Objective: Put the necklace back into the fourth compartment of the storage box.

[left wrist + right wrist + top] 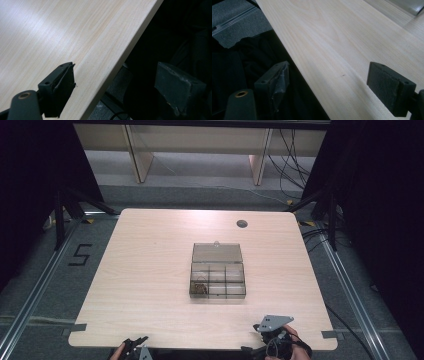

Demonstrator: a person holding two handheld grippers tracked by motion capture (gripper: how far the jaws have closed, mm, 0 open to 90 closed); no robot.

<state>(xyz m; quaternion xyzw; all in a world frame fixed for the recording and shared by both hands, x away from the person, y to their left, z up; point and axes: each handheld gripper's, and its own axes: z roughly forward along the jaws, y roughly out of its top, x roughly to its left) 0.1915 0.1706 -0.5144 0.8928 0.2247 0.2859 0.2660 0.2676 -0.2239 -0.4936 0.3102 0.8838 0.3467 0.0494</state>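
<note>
Worktop: pale wood-grain worktop with rounded corners; a small round dark grommet hole sits near its far edge, right of centre.
Task item: clear smoky plastic compartment box, lid hinged open and lying flat on the far side; it sits at about the middle of the worktop, well apart from both claws.
Box contents: a small brownish tangle lies in the near-left compartment; too small to identify. The other compartments look bare, though fine detail cannot be told.
Left claw: left claw is at the near edge of the worktop, left of centre, held in a hand. In the left gripper view the two black jaws stand wide apart with nothing between them; one jaw is over the wood, the other past the worktop's edge over the dark floor side.
Right claw: right claw is at the near edge, right of centre, with its grey three-cornered plate on top, held in the other hand. In the right gripper view the jaws are spread wide, holding nothing; the worktop's edge runs between them.
Writing: a black "5" is marked on the grey floor left of the worktop. No brand or label is legible on the box or on the claws.
Surroundings: pale wooden shelf legs and loose black cables stand beyond the far edge.
</note>
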